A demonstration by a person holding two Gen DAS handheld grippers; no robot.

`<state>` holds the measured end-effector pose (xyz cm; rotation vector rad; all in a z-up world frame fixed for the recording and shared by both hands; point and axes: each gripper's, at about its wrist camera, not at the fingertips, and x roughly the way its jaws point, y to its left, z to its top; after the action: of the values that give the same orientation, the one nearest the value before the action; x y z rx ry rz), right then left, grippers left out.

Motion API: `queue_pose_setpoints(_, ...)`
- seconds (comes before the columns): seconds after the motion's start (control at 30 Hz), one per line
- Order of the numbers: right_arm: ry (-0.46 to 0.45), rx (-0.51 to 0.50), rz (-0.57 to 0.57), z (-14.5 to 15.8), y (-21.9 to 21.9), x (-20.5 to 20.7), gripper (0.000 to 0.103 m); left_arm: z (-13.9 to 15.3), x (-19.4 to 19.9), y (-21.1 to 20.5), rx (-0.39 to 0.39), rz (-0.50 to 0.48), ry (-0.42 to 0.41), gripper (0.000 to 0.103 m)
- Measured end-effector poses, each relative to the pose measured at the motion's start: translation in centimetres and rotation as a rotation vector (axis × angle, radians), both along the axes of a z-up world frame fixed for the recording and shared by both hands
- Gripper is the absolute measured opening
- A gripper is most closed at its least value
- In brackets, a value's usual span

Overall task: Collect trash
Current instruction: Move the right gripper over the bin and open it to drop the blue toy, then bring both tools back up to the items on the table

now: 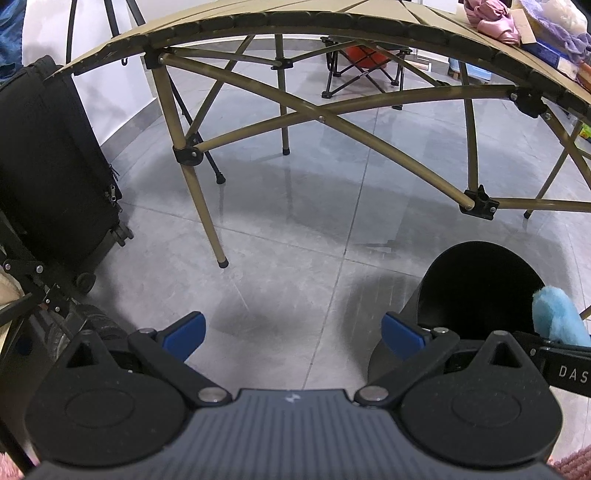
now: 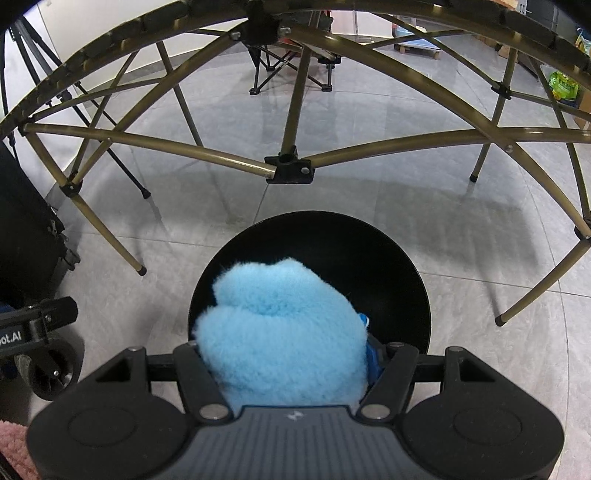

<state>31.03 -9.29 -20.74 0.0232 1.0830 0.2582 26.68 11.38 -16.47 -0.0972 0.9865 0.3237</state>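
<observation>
A: Status entry, trash collection. Right claw [image 2: 284, 354] is clamped on a fluffy blue bundle [image 2: 280, 332]; the bundle fills the gap between its fingers, so it is a pinch, not an empty closure.

B: Position of the bundle relative to the bin?

A: Held directly over the mouth of the black bin [image 2: 388, 266], which stands on the grey tiled floor [image 2: 480, 350] in front of the folding bench [image 2: 291, 162]. Not released. Judgement: carry done, drop pending.

B: Left side?

A: Left claw [image 1: 293, 332] spread wide, nothing between its blue pads [image 1: 186, 332]. It hangs over bare floor just beside the bin.

B: Anything already in the bin?

A: Cannot tell; the interior reads solid black in both views.

B: Remaining work?

A: Release this item. In the left wrist view, pink fabric [image 1: 491, 18] and other items sit on the bench top; whether any count as trash is not determinable.
</observation>
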Motion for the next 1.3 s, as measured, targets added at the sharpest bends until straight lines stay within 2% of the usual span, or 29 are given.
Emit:
queue_pose_setpoints(0.17, -0.024, 0.020, -0.014, 0.3, -0.3, 0.2, 0.070, 0.0, 0.0, 0.0, 0.000, -0.002, -0.002, 0.103)
queue_pose_setpoints(0.23, -0.030, 0.027, -0.023, 0.4, -0.4, 0.4, 0.082, 0.0, 0.0, 0.1, -0.001, -0.002, -0.002, 0.103)
queue_pose_setpoints(0.27, -0.030, 0.030, -0.027, 0.4, -0.5, 0.4, 0.095, 0.0, 0.0, 0.1, -0.002, -0.003, -0.002, 0.103)
queue_pose_setpoints(0.3, -0.029, 0.029, -0.030, 0.4, -0.6, 0.5, 0.103, 0.0, 0.0, 0.1, -0.002, -0.004, -0.002, 0.103)
queue_pose_setpoints(0.93, -0.085, 0.021, -0.035, 1.0, -1.2, 0.1, 0.103, 0.9, -0.4, -1.0, 0.000, -0.036, -0.028, 0.103)
queue_pose_setpoints(1.1, -0.118, 0.024, -0.036, 2.0, -1.8, -0.5, 0.103, 2.2, -0.9, -1.7, 0.002, -0.047, -0.072, 0.103)
queue_pose_setpoints(1.3, -0.203, 0.052, -0.037, 4.6, -3.0, -1.9, 0.103, 5.5, -2.1, -3.0, -0.005, -0.072, -0.170, 0.103)
